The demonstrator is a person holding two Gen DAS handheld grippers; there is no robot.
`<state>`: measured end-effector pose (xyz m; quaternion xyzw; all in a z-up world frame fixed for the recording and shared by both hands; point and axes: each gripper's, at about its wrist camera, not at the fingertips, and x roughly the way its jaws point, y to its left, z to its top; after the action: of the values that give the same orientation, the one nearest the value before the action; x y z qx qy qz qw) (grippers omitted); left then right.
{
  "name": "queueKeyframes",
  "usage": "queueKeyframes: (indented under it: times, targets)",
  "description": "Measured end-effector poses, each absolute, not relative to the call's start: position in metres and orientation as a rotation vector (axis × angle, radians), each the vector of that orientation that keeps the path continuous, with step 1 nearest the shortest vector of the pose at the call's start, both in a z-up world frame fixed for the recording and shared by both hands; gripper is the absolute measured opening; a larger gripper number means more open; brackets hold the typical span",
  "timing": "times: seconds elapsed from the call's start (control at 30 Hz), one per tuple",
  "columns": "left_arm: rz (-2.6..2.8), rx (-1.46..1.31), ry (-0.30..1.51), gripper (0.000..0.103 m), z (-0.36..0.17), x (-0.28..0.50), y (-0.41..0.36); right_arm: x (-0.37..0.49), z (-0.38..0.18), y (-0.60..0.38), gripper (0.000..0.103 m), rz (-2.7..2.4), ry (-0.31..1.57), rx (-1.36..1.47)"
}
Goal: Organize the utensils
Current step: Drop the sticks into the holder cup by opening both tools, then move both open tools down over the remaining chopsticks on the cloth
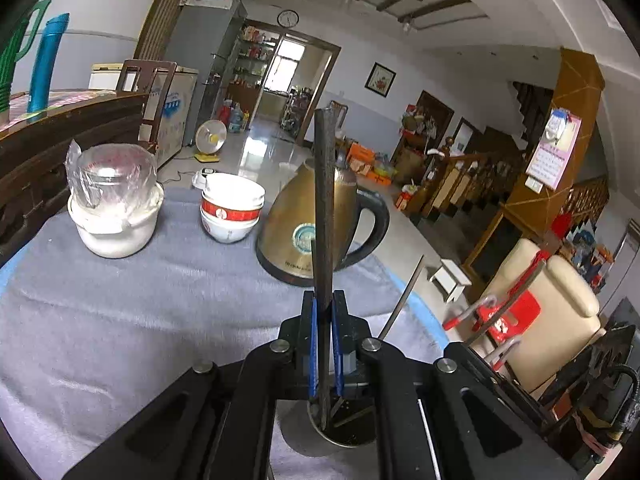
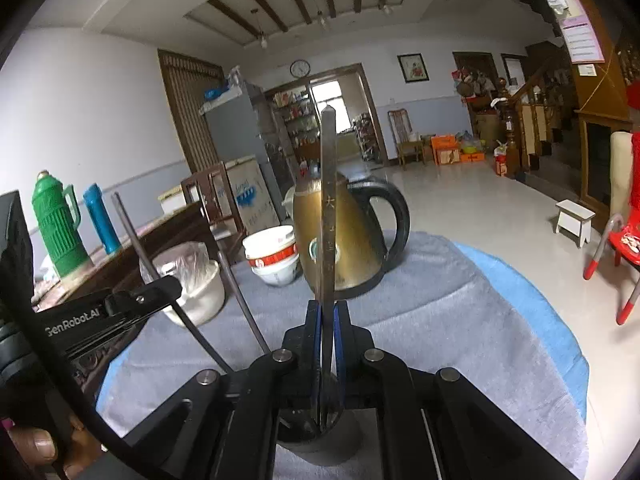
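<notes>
Both grippers' fingers [image 1: 314,320] clamp upright utensils [image 1: 324,200] over holder rim [image 1: 344,442].

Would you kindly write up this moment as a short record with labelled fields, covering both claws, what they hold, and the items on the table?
left claw: shut on a dark flat metal utensil handle, upright
right claw: shut on a flat engraved metal utensil handle, upright
holder: round metal cup below the claws; both held utensils reach down into it
also in cup: thin metal rods, leaning
table cover: grey cloth
behind: gold kettle with black handle, stacked red-and-white bowls, white pot under clear plastic wrap
</notes>
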<state>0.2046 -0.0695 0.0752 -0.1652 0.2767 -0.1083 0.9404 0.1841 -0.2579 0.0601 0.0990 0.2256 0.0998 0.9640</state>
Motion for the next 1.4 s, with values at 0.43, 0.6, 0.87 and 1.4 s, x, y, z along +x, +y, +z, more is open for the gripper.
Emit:
queueKeyframes:
  times: [0.43, 0.6, 0.87, 1.4]
  targets:
    - [-0.232, -0.289, 0.656, 0.026, 0.062, 0.205, -0.075, 0.200, 0.041, -0.245, 0.008, 0.215, 0.591, 0.160]
    - [-0.199, -0.317, 0.598, 0.053, 0.079, 0.180, -0.049, 0.187, 0.055, -0.253, 0.066, 0.169, 0.561, 0.169]
    - [-0.097, -0.318, 0.581, 0.073, 0.070, 0.121, 0.011, 0.136, 0.068, -0.269, 0.072, 0.120, 0.502, 0.204]
    - [0.135, -0.345, 0.966, 0.074, -0.064, 0.068, 0.065, 0.101, -0.059, -0.213, 0.052, 0.311, 1.011, 0.172]
